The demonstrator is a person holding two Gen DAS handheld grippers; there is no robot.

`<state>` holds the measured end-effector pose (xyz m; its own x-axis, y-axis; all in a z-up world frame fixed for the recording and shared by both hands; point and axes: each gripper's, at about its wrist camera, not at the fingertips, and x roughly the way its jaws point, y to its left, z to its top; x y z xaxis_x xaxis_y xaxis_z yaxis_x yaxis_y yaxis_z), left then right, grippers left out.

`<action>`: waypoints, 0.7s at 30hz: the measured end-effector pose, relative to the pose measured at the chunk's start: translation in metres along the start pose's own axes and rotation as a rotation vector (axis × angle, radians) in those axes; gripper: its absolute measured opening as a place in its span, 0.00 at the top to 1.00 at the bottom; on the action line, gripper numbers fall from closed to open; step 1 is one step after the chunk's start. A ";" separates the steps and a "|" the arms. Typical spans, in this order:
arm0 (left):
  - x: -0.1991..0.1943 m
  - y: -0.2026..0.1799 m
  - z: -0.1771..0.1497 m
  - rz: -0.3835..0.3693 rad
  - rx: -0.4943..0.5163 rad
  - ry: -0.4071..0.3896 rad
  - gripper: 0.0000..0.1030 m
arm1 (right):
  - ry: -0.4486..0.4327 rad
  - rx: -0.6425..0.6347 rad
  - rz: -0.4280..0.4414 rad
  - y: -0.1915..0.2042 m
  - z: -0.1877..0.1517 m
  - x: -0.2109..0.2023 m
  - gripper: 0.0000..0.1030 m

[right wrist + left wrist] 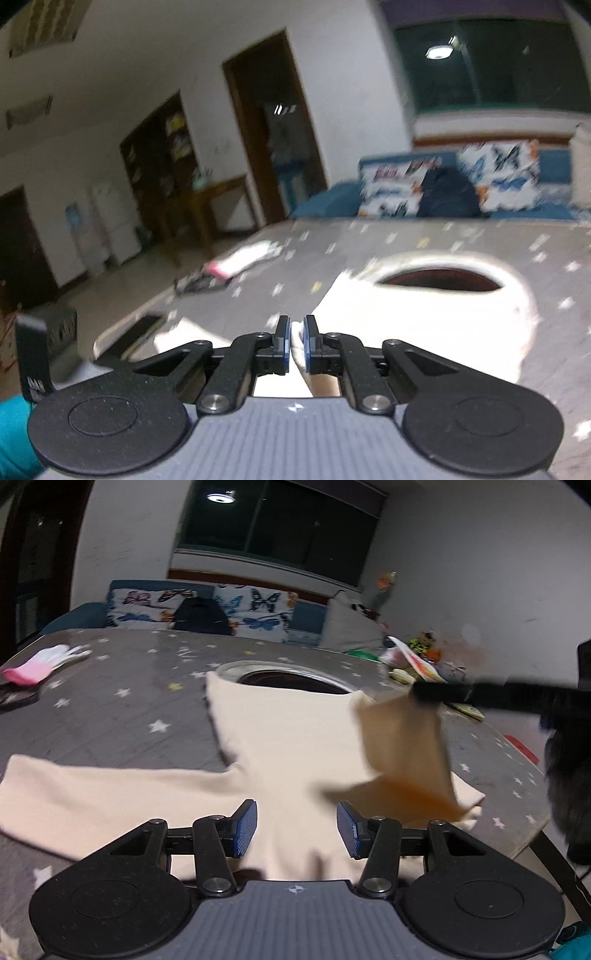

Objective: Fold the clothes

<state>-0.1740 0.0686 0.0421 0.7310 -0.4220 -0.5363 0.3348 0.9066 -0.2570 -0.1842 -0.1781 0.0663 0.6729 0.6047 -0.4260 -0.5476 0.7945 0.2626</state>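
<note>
- Nearest the lens in the left wrist view, the left gripper (pixel 297 827) has its blue pads spread apart with nothing between them, poised just above the cream garment (pixel 280 738).
- In the right wrist view, the right gripper (pixel 297 341) is pinched onto a fold of the same garment (pixel 424 325); motion blur washes the cloth out to near white there.
- The garment lies flat on the grey star-patterned table cover (pixel 122 701), one sleeve reaching to the left edge of the frame, its far hem overlapping a round recess (pixel 291 679) in the table.
- Only the left wrist view shows the right-hand sleeve lifted off the table, hanging blurred from dark fingers at the right.
- A pink-and-white glove (pixel 40 664) sits at the left; the clutter at the upper right is too blurred to identify.
</note>
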 end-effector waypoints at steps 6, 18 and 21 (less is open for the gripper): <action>-0.001 0.011 -0.001 0.012 -0.018 -0.006 0.50 | 0.133 -0.016 0.054 0.009 -0.024 0.033 0.89; 0.019 -0.003 0.011 -0.011 0.019 0.012 0.50 | 0.137 -0.030 -0.241 -0.058 -0.041 -0.015 0.86; 0.026 -0.003 0.012 0.000 0.020 0.027 0.50 | 0.141 -0.057 -0.298 -0.074 -0.038 -0.013 0.86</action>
<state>-0.1486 0.0552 0.0381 0.7147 -0.4215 -0.5581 0.3466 0.9066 -0.2407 -0.1716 -0.2465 0.0193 0.7345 0.3289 -0.5936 -0.3662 0.9285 0.0614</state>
